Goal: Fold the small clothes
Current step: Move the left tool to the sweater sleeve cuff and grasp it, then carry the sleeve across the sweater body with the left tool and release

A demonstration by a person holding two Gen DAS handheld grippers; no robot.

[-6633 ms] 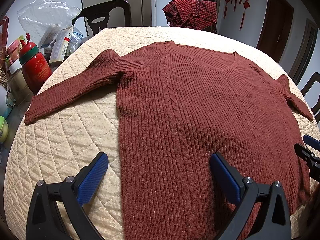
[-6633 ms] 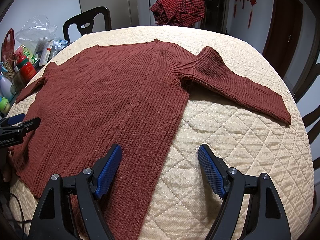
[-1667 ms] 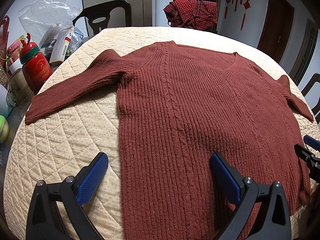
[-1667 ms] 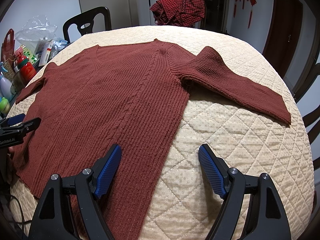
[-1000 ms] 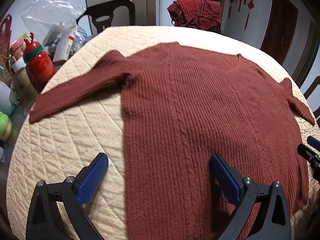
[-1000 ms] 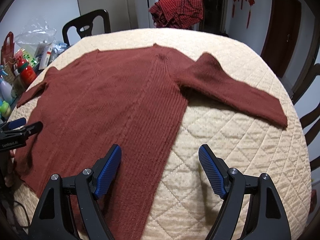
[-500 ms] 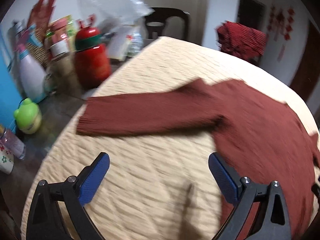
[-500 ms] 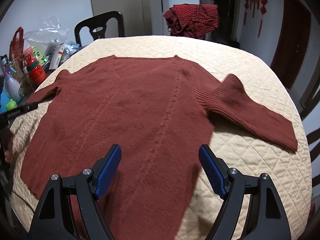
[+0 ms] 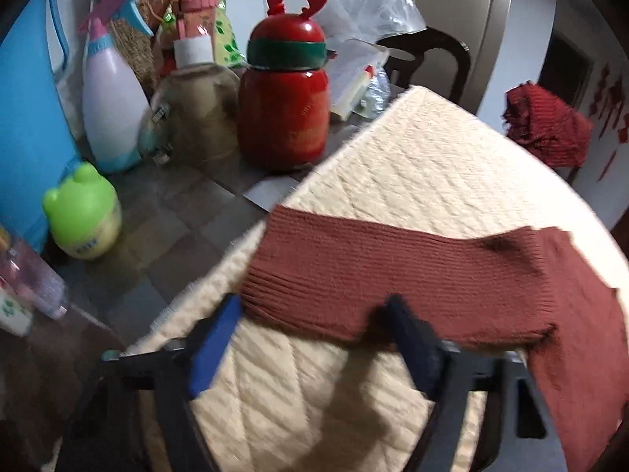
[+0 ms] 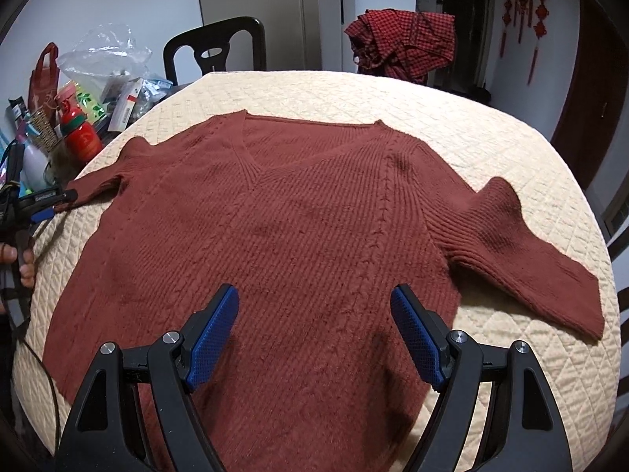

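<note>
Rust-red ribbed knit sweater point(image 9: 432, 275) lies on the cream quilted tabletop point(image 9: 412, 181); in the left wrist view its sleeve cuff lies at the tips of the left gripper point(image 9: 310, 314), whose jaws have just been closing and are still apart, not clamping it. A red antlered jar point(image 9: 285, 114) stands beyond the cuff.

In the right wrist view the right gripper point(image 10: 314, 314) hovers over the sweater's body, jaws open, holding nothing.

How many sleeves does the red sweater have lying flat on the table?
2. One sleeve stretches out to the right on the quilted cover. The other sleeve lies at the left edge, near the red reindeer jar. None looks hidden.
</note>
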